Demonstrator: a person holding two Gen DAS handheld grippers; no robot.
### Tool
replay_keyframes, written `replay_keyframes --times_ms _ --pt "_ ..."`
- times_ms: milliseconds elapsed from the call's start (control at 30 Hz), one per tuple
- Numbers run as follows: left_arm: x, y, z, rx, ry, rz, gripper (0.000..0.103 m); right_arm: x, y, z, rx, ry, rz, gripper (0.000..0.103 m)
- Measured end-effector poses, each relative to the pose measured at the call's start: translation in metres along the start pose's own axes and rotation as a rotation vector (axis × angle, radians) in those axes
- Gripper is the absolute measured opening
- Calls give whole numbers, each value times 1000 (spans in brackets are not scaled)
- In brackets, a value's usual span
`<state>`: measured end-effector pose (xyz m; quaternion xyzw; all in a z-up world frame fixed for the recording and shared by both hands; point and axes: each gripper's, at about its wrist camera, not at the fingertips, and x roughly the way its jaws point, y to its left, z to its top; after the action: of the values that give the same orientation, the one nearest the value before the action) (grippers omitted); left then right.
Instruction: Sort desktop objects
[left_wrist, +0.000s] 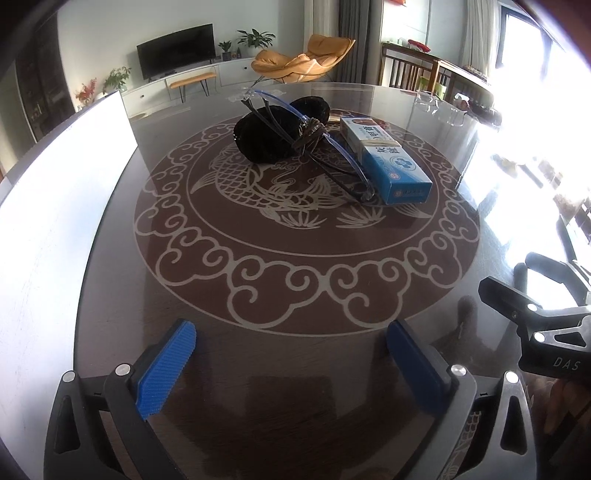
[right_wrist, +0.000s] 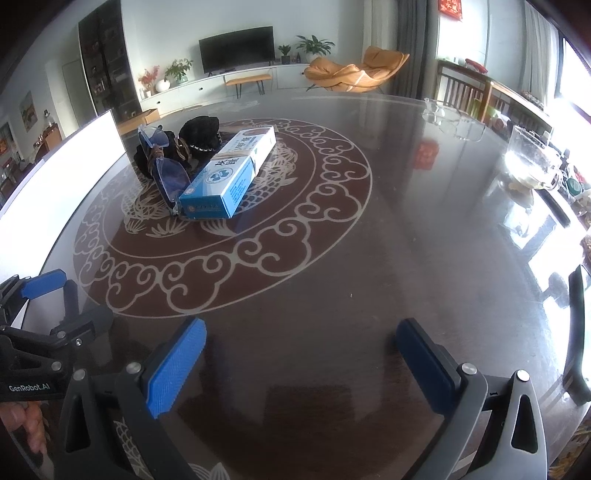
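Three things, a blue box (left_wrist: 388, 162), glasses (left_wrist: 332, 147) and a black pouch (left_wrist: 269, 136), lie piled unsorted mid-surface (left_wrist: 295, 369), both tongs (left_wrist: 291, 365) (right_wrist: 299, 365) agape and empty.

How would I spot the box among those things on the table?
Look at the dark round glass table with the pale fish and cloud pattern; a small heap sits at its centre. The long blue and white cardboard box lies on that heap's window side, beside clear blue-framed glasses and a black fuzzy bundle. It alone is straight-edged and printed.
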<state>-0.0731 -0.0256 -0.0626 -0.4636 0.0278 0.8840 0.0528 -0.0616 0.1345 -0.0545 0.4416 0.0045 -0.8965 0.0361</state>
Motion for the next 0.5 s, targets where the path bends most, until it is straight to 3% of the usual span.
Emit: replay_keyframes --times_ms 500 --pt "0 0 0 0 0 0 103 0 2 0 -7 2 -5 103"
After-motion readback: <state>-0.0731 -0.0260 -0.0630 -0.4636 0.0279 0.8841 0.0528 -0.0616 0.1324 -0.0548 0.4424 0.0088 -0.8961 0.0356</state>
